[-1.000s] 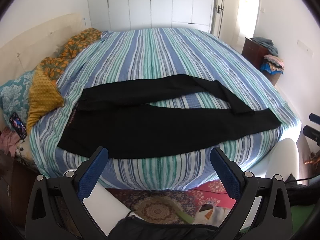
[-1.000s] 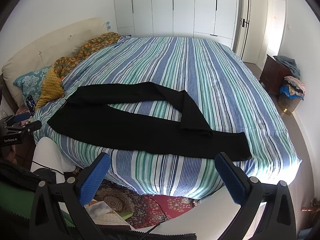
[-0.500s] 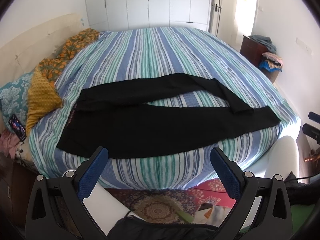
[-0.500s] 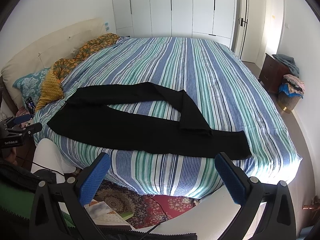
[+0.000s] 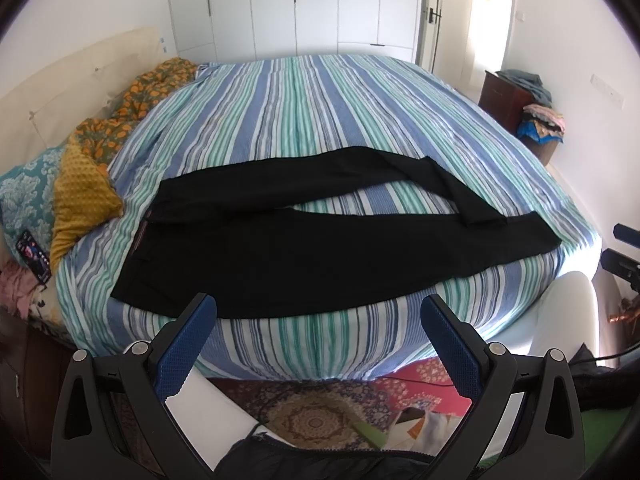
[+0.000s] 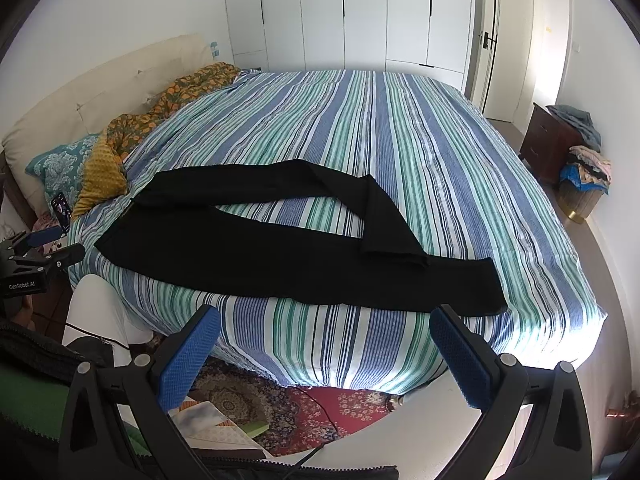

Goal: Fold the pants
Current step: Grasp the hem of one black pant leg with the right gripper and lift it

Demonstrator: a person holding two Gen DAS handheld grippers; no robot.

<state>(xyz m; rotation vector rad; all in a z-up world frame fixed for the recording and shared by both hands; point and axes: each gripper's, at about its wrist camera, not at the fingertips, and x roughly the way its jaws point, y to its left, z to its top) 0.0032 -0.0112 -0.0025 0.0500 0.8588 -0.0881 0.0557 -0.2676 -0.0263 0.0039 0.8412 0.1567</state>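
Black pants (image 5: 304, 252) (image 6: 248, 248) lie spread along the near edge of a striped bed (image 5: 320, 112) (image 6: 400, 140), waist to the left, legs running right. The far leg bends so its hem rests on the near leg. My left gripper (image 5: 318, 320) is open, hovering off the bed's near edge in front of the pants' middle, holding nothing. My right gripper (image 6: 326, 332) is open too, held short of the bed below the near leg's hem end. Neither touches the cloth.
Pillows and an orange patterned blanket (image 5: 120, 120) pile at the headboard on the left, with a phone (image 5: 34, 256) beside them. A dark nightstand with clothes (image 6: 576, 152) stands at right. A patterned rug (image 5: 320, 412) and loose items lie on the floor below the grippers.
Both views have risen and drawn back slightly, so the bed sits a little lower in frame. The pants have not moved and both grippers stay open.
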